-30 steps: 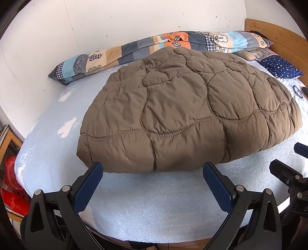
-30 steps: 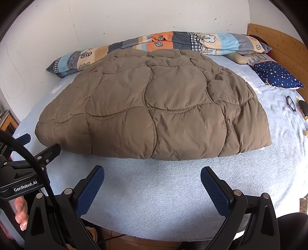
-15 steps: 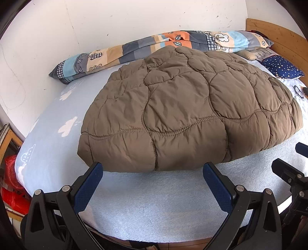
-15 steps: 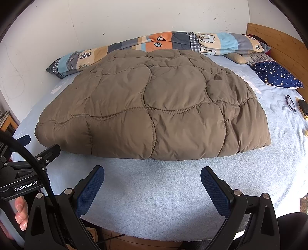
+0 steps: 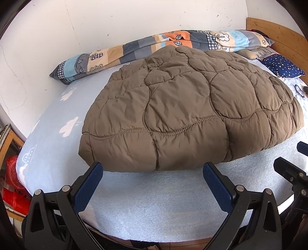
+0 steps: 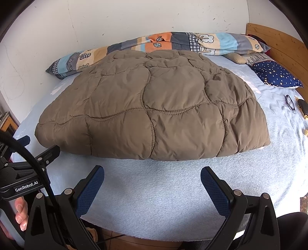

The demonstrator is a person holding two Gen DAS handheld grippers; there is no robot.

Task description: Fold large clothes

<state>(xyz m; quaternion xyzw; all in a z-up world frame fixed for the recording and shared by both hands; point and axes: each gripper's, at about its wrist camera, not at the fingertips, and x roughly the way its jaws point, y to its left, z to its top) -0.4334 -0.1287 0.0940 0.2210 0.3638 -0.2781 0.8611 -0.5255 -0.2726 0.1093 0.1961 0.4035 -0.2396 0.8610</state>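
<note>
Left gripper (image 5: pixel 153 180) is held wide apart, nothing between its blue pads (image 5: pixel 87 189), just short of the near hem of the brown quilted jacket (image 5: pixel 184 115). Right gripper (image 6: pixel 152 184) is likewise spread and empty, near the same hem. The jacket is laid folded on the light blue bedsheet (image 6: pixel 154 192). A patchwork blanket (image 6: pixel 173 43) is bunched behind it along the wall; a starred navy pillow (image 6: pixel 275 75) is seen at right.

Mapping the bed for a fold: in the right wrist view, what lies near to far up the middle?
right gripper → bare blue bedsheet → brown quilted coat → patchwork blanket roll → white wall
</note>
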